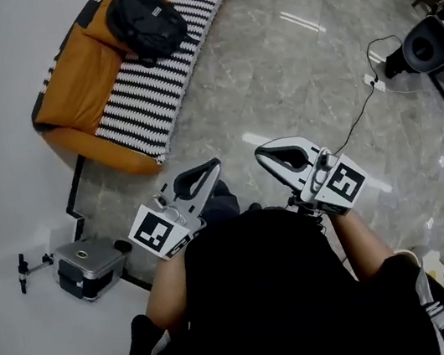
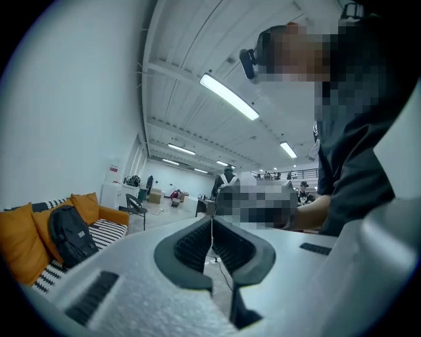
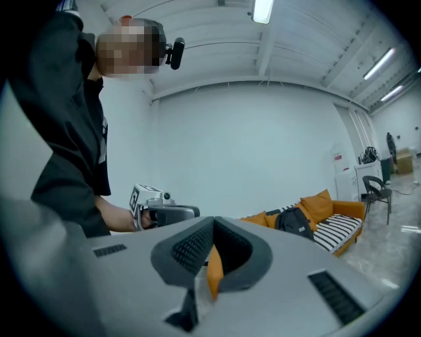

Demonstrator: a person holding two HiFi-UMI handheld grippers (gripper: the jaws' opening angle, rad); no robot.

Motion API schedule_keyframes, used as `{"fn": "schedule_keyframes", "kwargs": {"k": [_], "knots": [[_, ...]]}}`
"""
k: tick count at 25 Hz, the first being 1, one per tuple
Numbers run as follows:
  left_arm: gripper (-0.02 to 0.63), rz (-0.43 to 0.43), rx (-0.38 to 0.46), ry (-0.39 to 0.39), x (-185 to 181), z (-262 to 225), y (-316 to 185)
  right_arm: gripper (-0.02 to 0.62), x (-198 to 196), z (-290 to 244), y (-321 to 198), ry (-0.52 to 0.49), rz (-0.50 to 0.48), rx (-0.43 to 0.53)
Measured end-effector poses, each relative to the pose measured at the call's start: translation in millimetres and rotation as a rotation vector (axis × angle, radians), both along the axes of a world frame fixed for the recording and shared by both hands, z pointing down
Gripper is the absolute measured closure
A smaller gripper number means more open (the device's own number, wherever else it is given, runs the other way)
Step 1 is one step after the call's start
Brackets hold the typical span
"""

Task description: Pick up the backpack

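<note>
The black backpack [image 1: 145,20] sits upright on an orange sofa [image 1: 72,75] with a black-and-white striped seat, far up the head view against the white wall. My left gripper [image 1: 213,166] and right gripper [image 1: 262,153] are held side by side in front of me over the floor, both shut and empty, well short of the sofa. In the left gripper view the backpack [image 2: 71,233] is small at the lower left, beyond the shut left gripper [image 2: 212,220]. The right gripper view has the backpack [image 3: 294,221] to the right of the shut right gripper [image 3: 214,224].
A grey boxy device [image 1: 89,268] stands on the floor by the wall at my left. A cable [image 1: 363,109] runs across the polished floor to black equipment [image 1: 430,44] at the right. A black chair [image 2: 136,205] stands past the sofa's far end.
</note>
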State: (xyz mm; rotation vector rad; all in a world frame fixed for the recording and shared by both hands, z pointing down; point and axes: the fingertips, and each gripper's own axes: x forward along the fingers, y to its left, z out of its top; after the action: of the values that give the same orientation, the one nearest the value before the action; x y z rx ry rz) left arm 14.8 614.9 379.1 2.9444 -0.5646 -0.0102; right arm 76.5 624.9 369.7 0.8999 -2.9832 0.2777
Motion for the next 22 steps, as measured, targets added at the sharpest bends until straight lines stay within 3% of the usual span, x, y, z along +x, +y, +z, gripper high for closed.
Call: {"fn": "schedule_keyframes", "kwargs": {"k": [10, 18, 22], "knots": [[0.581, 0.052, 0.007, 0.049, -21.1, 0.3, -84.2, 0.569, -27.3, -6.4, -77.8, 0.081, 0.043, 0.025], [0.581, 0.078, -0.036, 0.06, 1.4, 15.9, -112.4, 0.569, -4.5, 4.9, -109.5, 0.097, 0.094, -0.015], [0.581, 0.052, -0.033, 0.03, 16.0, 17.7, -134.9, 0.569, 9.0, 5.3, -139.6, 0.065, 0.069, -0.008]]}}
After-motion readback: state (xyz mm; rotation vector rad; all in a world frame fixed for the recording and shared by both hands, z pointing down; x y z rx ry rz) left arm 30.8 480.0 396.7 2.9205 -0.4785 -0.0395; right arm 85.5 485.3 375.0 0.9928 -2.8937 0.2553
